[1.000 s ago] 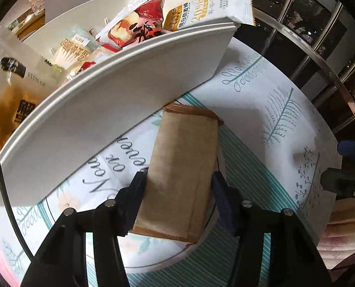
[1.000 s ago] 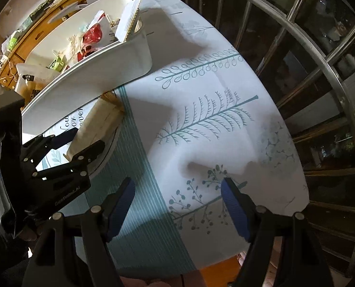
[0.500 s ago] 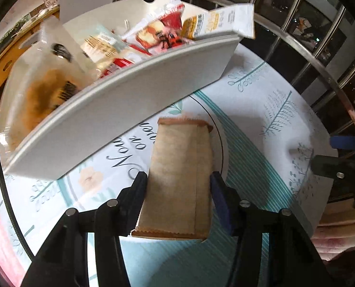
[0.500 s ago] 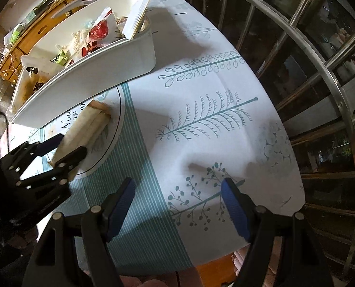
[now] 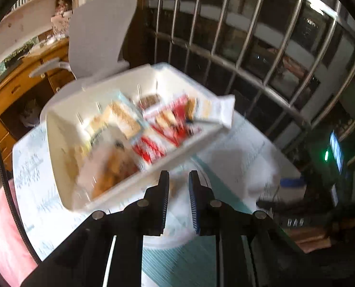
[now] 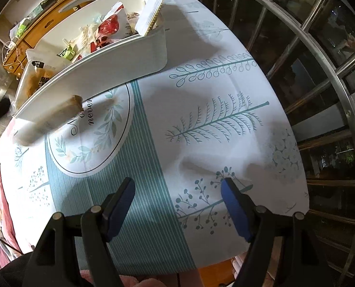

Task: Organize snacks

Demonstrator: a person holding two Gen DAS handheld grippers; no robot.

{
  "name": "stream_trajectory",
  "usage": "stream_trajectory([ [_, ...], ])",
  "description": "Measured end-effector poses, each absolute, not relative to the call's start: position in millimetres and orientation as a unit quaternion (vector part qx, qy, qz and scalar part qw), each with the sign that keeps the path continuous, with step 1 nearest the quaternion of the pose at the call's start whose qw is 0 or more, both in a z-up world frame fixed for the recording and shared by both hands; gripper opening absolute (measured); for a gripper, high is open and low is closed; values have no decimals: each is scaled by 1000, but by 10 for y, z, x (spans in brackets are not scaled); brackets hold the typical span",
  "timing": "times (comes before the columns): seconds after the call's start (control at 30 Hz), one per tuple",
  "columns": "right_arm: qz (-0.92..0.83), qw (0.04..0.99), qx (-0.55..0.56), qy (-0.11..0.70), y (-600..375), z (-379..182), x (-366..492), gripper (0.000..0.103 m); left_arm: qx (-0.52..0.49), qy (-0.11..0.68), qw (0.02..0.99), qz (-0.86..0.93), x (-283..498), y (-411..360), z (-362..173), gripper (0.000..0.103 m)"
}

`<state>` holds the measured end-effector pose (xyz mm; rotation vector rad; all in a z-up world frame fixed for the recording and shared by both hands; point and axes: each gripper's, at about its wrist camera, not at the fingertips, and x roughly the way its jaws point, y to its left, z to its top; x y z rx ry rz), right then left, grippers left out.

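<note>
A white bin (image 6: 110, 69) holding several snack packs stands at the far left of the table; it also shows in the left wrist view (image 5: 57, 148), blurred. A brown paper snack packet (image 6: 50, 119) hangs in the air in front of the bin, blurred, held edge-on by my left gripper (image 5: 178, 179), whose jaws are nearly closed on it. In the left wrist view the packet is barely visible between the fingers. My right gripper (image 6: 177, 189) is open and empty, low over the tablecloth (image 6: 201, 124) near the table's front edge.
A metal window grille (image 6: 321, 55) runs along the table's far and right sides. A white chair (image 5: 98, 35) and a wooden desk (image 5: 14, 88) stand behind the bin. A pink cloth (image 5: 0, 234) lies at the table's left edge.
My left gripper has closed on the brown packet and lifted it off the table, rising and tilting so the bin's inside is in view. The right gripper has stayed put.
</note>
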<state>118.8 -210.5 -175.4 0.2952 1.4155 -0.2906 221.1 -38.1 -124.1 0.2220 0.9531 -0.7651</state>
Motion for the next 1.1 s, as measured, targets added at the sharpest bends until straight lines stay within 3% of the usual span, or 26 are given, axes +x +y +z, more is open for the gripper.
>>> stream_trajectory([
  [0.3, -138, 733, 143, 651, -2104, -1806, 1176, 75, 75, 519, 777, -348, 2391, -278, -1581, 19],
  [0.37, -140, 730, 146, 653, -2109, -1832, 1176, 75, 73, 531, 770, -347, 2360, -225, -1680, 31],
  [0.43, -140, 727, 147, 656, -2107, -1856, 1180, 75, 76, 539, 767, -339, 2320, -173, -1771, 35],
  [0.53, -138, 724, 146, 660, -2089, -1889, 1192, 75, 75, 554, 765, -320, 2315, -95, -1916, 56],
  [0.63, -134, 720, 142, 666, -2069, -1919, 1209, 75, 86, 552, 764, -323, 2295, -78, -2015, 61],
  [0.73, -132, 717, 139, 670, -2064, -1952, 1228, 75, 119, 540, 760, -343, 2256, -128, -2108, 73],
  [1.1, -142, 693, 148, 691, -2045, -2168, 1102, 75, 255, 493, 750, -360, 2125, -381, -2492, 74],
])
